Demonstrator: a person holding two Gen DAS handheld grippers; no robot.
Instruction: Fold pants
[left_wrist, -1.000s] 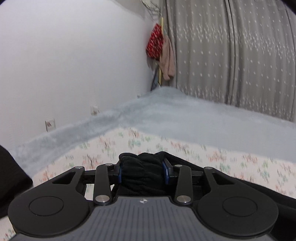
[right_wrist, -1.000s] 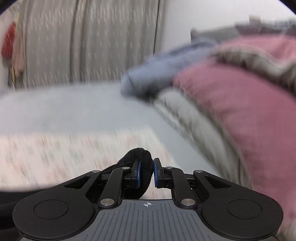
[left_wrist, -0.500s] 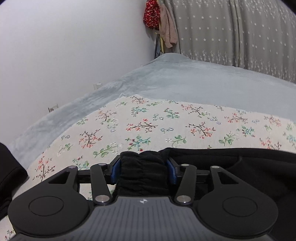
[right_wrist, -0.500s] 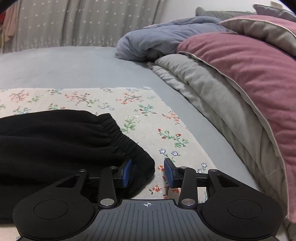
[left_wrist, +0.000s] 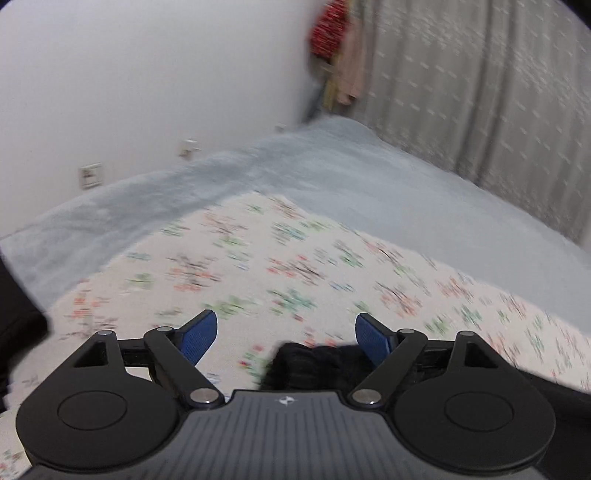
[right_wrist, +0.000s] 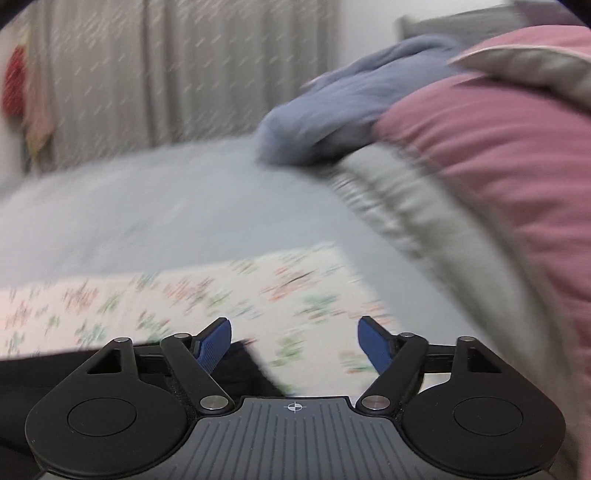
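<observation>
The left gripper (left_wrist: 286, 334) stood with its jaws spread wide and nothing between its blue pads (left_wrist: 195, 338), held above the floral sheet (left_wrist: 258, 273). The black pants (left_wrist: 314, 363) lay on that sheet just below and slightly right of the gap between the fingers, a bunched edge of fabric showing close beside the right-hand pad, though whether it touched the pad could not be told through the blur. The dark cloth ran on to the right under the gripper's body toward the frame edge. Ahead of the gripper lay the grey-blue bedcover (left_wrist: 369, 184), with a white wall (left_wrist: 147, 74) to the front left and a patterned grey curtain (left_wrist: 480, 92) to the front right; red and pink garments (left_wrist: 332, 48) hung in the corner between them. The right gripper (right_wrist: 293, 338) was likewise wide apart and gripped nothing. In its view the pants (right_wrist: 243, 369) sat low and left, the fabric passing behind the left pad (right_wrist: 214, 345) and ending partway into the gap between the fingers, on the floral sheet (right_wrist: 221, 291). To its right rose a pile of bedding: a pink quilt (right_wrist: 498, 147) with a grey lining (right_wrist: 424, 221), and a blue blanket (right_wrist: 332, 110) further ahead. No container appeared in either view.
</observation>
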